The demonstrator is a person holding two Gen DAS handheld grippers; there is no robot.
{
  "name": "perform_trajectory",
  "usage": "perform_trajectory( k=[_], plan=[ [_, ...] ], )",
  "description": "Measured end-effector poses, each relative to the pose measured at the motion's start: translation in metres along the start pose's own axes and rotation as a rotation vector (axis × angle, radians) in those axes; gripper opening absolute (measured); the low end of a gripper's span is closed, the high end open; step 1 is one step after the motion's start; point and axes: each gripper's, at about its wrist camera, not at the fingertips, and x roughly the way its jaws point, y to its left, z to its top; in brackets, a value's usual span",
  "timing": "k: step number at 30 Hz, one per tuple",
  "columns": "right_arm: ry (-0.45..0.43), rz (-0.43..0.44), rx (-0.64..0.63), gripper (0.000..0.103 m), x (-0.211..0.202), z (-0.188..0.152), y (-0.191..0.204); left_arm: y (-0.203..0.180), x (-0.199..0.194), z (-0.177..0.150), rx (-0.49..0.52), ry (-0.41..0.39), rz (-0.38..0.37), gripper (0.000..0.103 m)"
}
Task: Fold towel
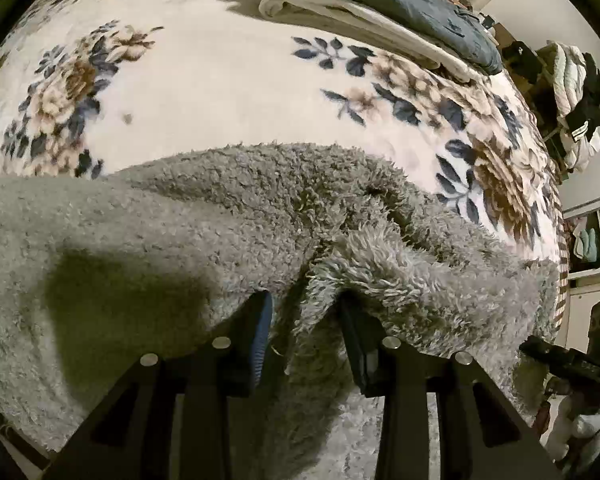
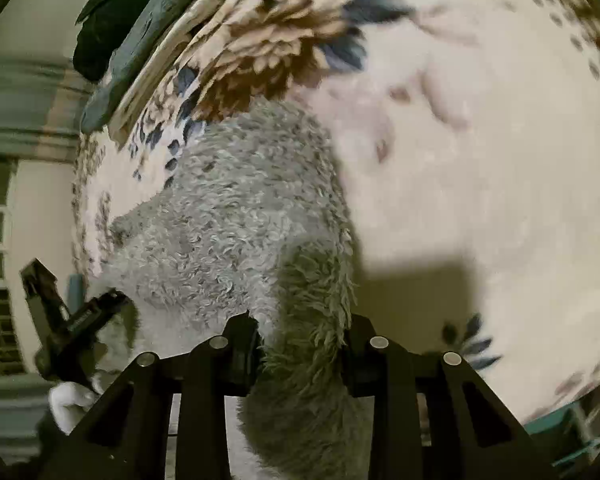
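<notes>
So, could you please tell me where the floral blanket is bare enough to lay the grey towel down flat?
The cream stretch of floral blanket beyond the grey towel is free, bordered by flower prints at left and right. It is crowded at the far edge, where the folded bedding is stacked. Both the left claw and right claw grip the towel.

The towel (image 1: 228, 208) is grey cloth with a long, shaggy, matt pile. The floral blanket (image 1: 204, 80) beneath looks like soft, short plush. The left gripper (image 1: 306, 304) is matt black, probably plastic, with dull metal pins and one ribbed blue pad; the right gripper (image 2: 300, 328) looks alike.
</notes>
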Motion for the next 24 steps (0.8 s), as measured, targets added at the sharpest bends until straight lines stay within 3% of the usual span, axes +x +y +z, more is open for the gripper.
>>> perform_trajectory(
  k=[2, 4, 6, 7, 12, 15, 18, 21, 24],
  plan=[
    [0.019, -0.013, 0.009, 0.033, 0.006, 0.004, -0.002, 0.002, 0.002, -0.001, -0.019, 0.008, -0.005, 0.035],
    [0.046, -0.039, 0.020, 0.042, 0.009, 0.007, -0.004, 0.005, -0.002, -0.003, -0.037, 0.010, -0.014, 0.035],
    [0.045, -0.076, 0.014, 0.060, 0.003, 0.007, 0.002, 0.007, -0.011, -0.006, -0.049, 0.006, -0.011, 0.035],
    [0.019, -0.121, -0.005, 0.062, -0.008, 0.006, 0.010, 0.008, -0.018, -0.009, -0.058, 0.000, 0.001, 0.035],
    [-0.153, -0.205, -0.158, 0.062, -0.055, 0.001, 0.062, 0.003, -0.054, -0.017, -0.045, -0.064, 0.053, 0.033],
    [-0.054, -0.151, -0.261, 0.062, -0.031, 0.017, 0.100, -0.009, -0.070, -0.015, -0.054, -0.077, 0.047, 0.033],
    [0.008, -0.207, -0.318, 0.062, 0.001, 0.028, 0.116, -0.028, -0.068, -0.008, -0.035, -0.088, 0.015, 0.033],
    [0.001, -0.261, -0.289, 0.062, 0.024, 0.045, 0.113, -0.038, -0.030, 0.005, -0.017, -0.030, 0.049, 0.033],
    [-0.025, -0.292, -0.249, 0.062, 0.032, 0.055, 0.104, -0.023, 0.008, 0.016, -0.087, 0.035, 0.042, 0.037]
  ],
)
